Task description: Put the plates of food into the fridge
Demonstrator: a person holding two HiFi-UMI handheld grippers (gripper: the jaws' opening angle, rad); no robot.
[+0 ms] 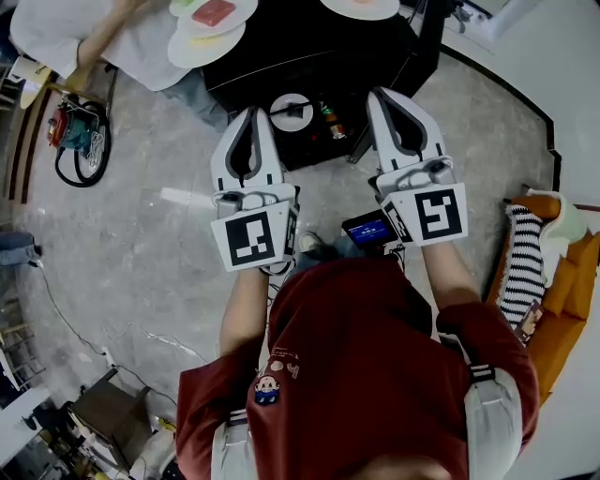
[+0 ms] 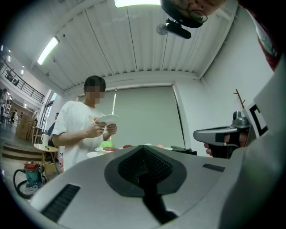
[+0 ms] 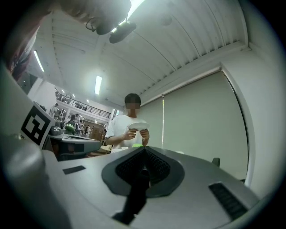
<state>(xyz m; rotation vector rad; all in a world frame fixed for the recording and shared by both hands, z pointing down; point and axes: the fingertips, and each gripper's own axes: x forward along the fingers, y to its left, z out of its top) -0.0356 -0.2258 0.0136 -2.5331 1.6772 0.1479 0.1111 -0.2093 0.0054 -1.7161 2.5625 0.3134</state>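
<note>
White plates of food (image 1: 211,23), one with a red slab, lie on the black table (image 1: 309,61) at the top of the head view; another plate (image 1: 361,7) lies further right. In the left gripper view the plates (image 2: 105,150) show just past my jaws. A person in a white shirt (image 2: 73,129) stands at the table and holds up a white plate (image 2: 107,118), also seen as the plate (image 3: 137,125). My left gripper (image 1: 246,117) and right gripper (image 1: 384,94) hang side by side short of the table, both shut and empty.
A red machine with a coiled black hose (image 1: 77,131) sits on the stone floor at left. An orange sofa with a striped cloth (image 1: 525,267) stands at right. A small lit screen (image 1: 367,228) hangs at my waist. A white round thing (image 1: 292,111) and a bottle (image 1: 330,120) sit low in the table.
</note>
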